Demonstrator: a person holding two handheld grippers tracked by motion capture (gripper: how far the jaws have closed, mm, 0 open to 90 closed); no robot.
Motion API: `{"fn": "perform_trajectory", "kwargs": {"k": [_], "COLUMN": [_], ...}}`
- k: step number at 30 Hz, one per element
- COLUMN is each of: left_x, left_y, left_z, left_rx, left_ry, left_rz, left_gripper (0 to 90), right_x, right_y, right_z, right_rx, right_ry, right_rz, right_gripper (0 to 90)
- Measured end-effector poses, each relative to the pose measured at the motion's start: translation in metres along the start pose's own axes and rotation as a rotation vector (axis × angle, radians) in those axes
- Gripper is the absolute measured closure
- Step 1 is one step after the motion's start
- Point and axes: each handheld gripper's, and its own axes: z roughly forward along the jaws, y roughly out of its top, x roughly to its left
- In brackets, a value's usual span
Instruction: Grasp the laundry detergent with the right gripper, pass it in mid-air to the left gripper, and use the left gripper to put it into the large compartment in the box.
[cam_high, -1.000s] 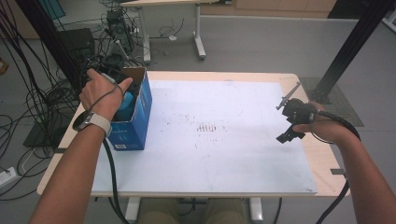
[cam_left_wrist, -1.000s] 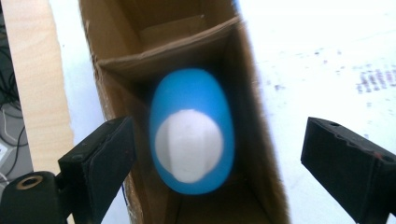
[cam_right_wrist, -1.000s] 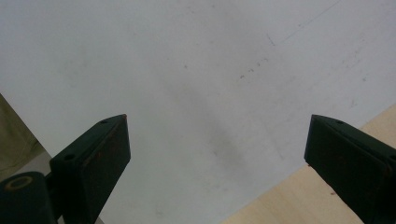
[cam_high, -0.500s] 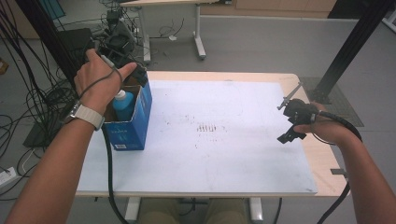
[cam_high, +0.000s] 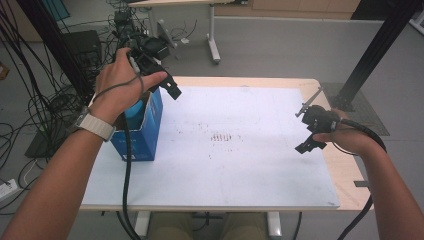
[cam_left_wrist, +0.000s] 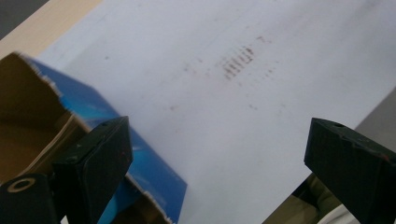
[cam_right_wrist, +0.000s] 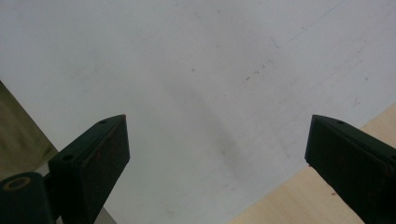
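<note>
An open blue cardboard box (cam_high: 145, 127) stands at the left edge of the white sheet (cam_high: 235, 160). Something light blue (cam_high: 134, 109) shows inside it, mostly hidden by the person's hand. My left gripper (cam_high: 162, 75) hovers above the box's far right corner, held by the left hand. In the left gripper view it (cam_left_wrist: 219, 163) is open and empty, over the box's torn rim (cam_left_wrist: 144, 163) and the sheet. My right gripper (cam_high: 305, 125) hangs over the sheet's right edge. In its own view it (cam_right_wrist: 217, 158) is open with nothing between the jaws.
The wooden table (cam_high: 345, 170) shows as a bare strip right of the sheet, and as a corner (cam_right_wrist: 299, 200) in the right gripper view. Faint brown marks (cam_high: 222, 137) dot the sheet's middle. Cables and equipment (cam_high: 55, 100) crowd the floor at the left.
The left hand has lifted its gripper up out of the box and swung it toward the box's far right corner. The right gripper has hardly moved.
</note>
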Motion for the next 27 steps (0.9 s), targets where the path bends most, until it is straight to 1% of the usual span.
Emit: {"fn": "perform_trajectory", "kwargs": {"k": [2,3,5,7,8,10,11,15,16,17,19,21,26,27], "left_x": [-0.006,-0.009,-0.014,-0.018,-0.020,-0.025,-0.026,-0.032,-0.034,-0.036,-0.039,-0.043,-0.052,-0.053], "left_y": [0.003,0.005,0.007,0.009,0.010,0.012,0.013,0.015,0.016,0.016,0.017,0.017,0.018,0.018], "left_z": [0.003,0.005,0.007,0.011,0.013,0.018,0.021,0.035,0.038,0.041,0.046,0.054,0.070,0.073], "left_rx": [0.001,0.003,0.005,0.006,0.011,0.027,0.036,0.074,0.079,0.086,0.104,0.125,0.132,0.130], "left_ry": [-0.016,-0.033,-0.047,-0.079,-0.093,-0.107,-0.114,-0.122,-0.128,-0.129,-0.118,-0.117,-0.140,-0.147], "left_rz": [0.044,0.069,0.101,0.135,0.154,0.189,0.197,0.242,0.267,0.284,0.314,0.342,0.401,0.403], "left_gripper": [8.2,8.2,8.2,8.2,8.2,8.2,8.3,8.6,8.6,8.7,9.0,8.9,8.9,8.9], "right_x": [0.001,0.001,0.002,0.002,0.002,0.003,0.004,0.005,0.005,0.005,0.005,0.005,0.005,0.005], "right_y": [0.000,0.000,0.001,0.000,0.000,0.000,0.000,0.000,-0.001,-0.002,-0.003,-0.004,-0.006,-0.006], "right_z": [-0.001,-0.001,-0.002,-0.004,-0.004,-0.006,-0.006,-0.007,-0.006,-0.006,-0.005,-0.004,-0.004,-0.004], "right_rx": [-0.002,-0.001,-0.001,0.000,0.000,0.001,-0.001,-0.006,-0.006,-0.004,-0.003,-0.001,0.000,0.001], "right_ry": [0.000,0.001,-0.002,-0.002,-0.004,-0.004,-0.005,-0.005,-0.001,0.002,0.003,0.005,0.007,0.008], "right_rz": [0.001,-0.002,0.000,0.001,0.002,0.003,0.001,0.000,0.004,0.005,0.008,0.011,0.014,0.017], "right_gripper": [6.3,6.3,6.2,6.2,6.2,6.2,6.2,6.2,6.2,6.3,6.2,6.2,6.3,6.3]}}
